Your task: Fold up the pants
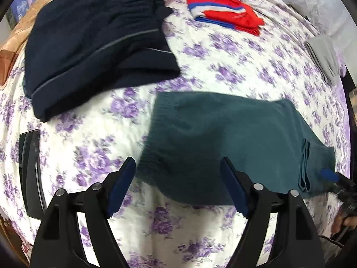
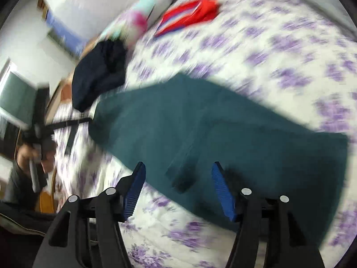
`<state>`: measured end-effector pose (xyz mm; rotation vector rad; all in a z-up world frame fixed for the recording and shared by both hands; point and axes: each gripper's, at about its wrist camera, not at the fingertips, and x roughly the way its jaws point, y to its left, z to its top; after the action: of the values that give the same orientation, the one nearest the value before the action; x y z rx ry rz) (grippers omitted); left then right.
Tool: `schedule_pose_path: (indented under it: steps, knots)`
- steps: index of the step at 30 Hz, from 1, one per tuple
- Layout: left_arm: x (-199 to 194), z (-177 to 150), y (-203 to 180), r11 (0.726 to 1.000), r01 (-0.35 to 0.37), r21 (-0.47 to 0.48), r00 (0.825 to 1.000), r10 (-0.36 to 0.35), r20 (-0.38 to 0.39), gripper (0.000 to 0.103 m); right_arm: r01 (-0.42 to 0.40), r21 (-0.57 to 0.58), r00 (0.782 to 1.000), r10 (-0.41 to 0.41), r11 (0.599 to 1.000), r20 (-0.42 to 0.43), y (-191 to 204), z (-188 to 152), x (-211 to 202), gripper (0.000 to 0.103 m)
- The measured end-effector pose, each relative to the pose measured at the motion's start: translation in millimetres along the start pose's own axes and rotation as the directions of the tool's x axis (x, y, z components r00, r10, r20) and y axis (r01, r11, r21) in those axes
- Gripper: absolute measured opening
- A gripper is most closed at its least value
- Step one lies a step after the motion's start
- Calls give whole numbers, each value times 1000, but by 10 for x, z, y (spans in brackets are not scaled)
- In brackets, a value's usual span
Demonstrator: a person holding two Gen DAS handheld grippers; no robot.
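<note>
Mid-fold: teal pants (image 1: 214,138) flat on bed (image 1: 223,67). Left hand-held gripper (image 1: 178,183) and right hand-held gripper (image 2: 178,185) spread apart, empty. Next: pinch an edge, fold over.

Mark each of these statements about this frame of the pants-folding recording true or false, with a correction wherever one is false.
1. Both tools are open and hold nothing: left tool, right tool. True.
2. The teal pants hang in the air. False: they lie on the floral bedsheet.
3. A folded navy garment lies beyond the teal pants. True.
4. The red garment is clamped by the right tool. False: it lies untouched at the far side.
</note>
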<state>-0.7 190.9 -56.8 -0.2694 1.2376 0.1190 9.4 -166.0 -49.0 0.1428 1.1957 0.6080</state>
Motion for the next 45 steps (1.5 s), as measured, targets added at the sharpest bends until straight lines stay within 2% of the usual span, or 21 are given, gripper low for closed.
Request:
schedule_pose_path:
  steps: [3,6,8,9,12,14,16,19,20,21,23,24,26,27,29,30,31,36,41,42,45]
  knots:
    - [88,36,78,1000,0,-25,1000,-1,-19,75,27,165,995,-43,986,94,-443,-71,-410,70]
    - [285,71,81,1000,-13,-15,998,12,-57,74,63,252,989,-94,966,113,-760,-234,-588,70]
    - [416,99,50,1000,-13,9,998,13,-65,61,79,302,986,-120,950,120,-937,-396,-728,70]
    - [520,116,33,999,-28,20,995,30,-91,47,79,314,985,-122,946,122,-974,-435,-746,70]
    - [623,168,-1,998,-58,18,995,59,-84,46,84,360,983,-136,929,123,-1073,-559,-749,70]
    - [657,184,-80,994,-90,66,993,95,-73,42,91,372,983,-144,924,117,-1109,-604,-698,70]
    - [654,183,-222,981,-97,167,992,108,-58,23,85,376,983,-139,923,117,-1102,-614,-652,70]
    - [556,196,-367,966,-136,219,984,158,-86,18,77,363,983,-131,928,126,-1063,-587,-640,71]
    - [428,212,-429,973,-96,208,989,116,-87,18,73,357,983,-128,931,131,-1043,-567,-665,71]
    - [196,231,-548,978,-2,210,998,15,-59,18,69,351,983,-125,934,137,-1029,-547,-679,71]
    - [-174,235,-816,959,98,267,995,-98,-15,18,61,342,981,-119,938,152,-1020,-522,-724,71]
    - [-378,229,-1011,939,157,306,987,-163,-5,18,58,344,981,-118,937,157,-1025,-513,-741,71]
    - [-617,201,-1362,891,284,356,955,-295,-24,19,43,347,979,-109,937,171,-1034,-499,-778,71]
    - [-668,162,-1519,869,317,379,944,-329,-34,21,39,346,979,-105,938,174,-1032,-494,-789,71]
    - [-654,102,-1839,832,370,414,923,-379,-64,40,31,341,979,-97,940,179,-1017,-489,-800,71]
    - [-587,57,-1995,816,400,417,911,-403,-84,71,27,341,980,-93,940,179,-1011,-488,-797,71]
    - [-499,28,-2105,815,407,412,909,-406,-93,93,21,339,981,-86,940,177,-1002,-494,-790,71]
    - [-66,-53,-2182,856,393,335,919,-353,-176,93,12,319,985,-66,948,159,-931,-531,-757,72]
    - [-14,-28,-1834,906,319,278,947,-295,-126,93,-37,295,991,-3,955,135,-773,-458,-564,75]
    - [19,-21,-1728,923,279,264,960,-259,-106,93,-52,283,993,18,958,121,-705,-419,-477,75]
    - [132,-25,-1476,953,213,217,976,-198,-90,93,-70,256,995,50,964,83,-533,-308,-240,77]
